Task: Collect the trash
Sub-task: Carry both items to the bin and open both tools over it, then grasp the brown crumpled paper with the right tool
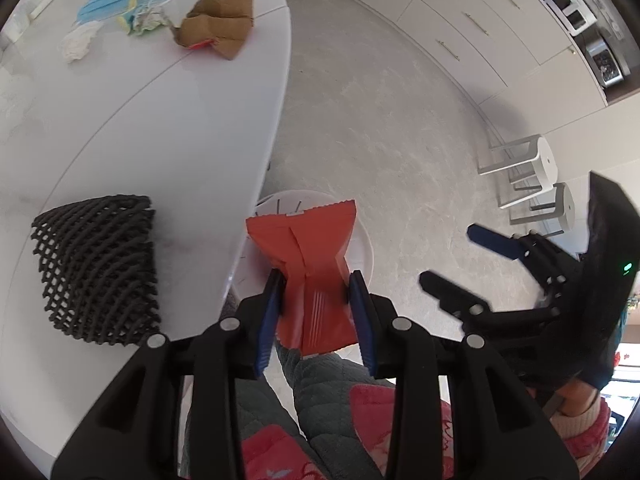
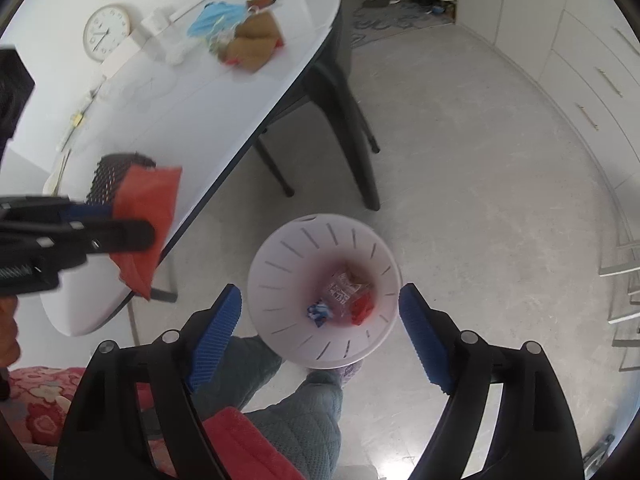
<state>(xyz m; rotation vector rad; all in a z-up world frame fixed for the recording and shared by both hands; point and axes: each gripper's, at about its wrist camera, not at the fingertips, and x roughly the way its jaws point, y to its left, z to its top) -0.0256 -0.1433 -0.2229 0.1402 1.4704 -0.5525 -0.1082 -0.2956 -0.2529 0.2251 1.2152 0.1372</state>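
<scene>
Open bin (image 2: 280,264) mouth — table (image 2: 224,120) edge beside

A home's kitchen-dining room: white drawer cabinets with brass handles (image 1: 472,28), a steel countertop oven (image 1: 606,62), white oval dining table (image 2: 224,92), round wall clock (image 2: 106,32).

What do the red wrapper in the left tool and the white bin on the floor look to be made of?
Red wrapper: thin matte plastic or foil film, judging by its serrated end, centre seam and creases where the left tool pinches it. White bin: likely rigid moulded plastic, smooth and matte, with slots cut through its wall.
</scene>
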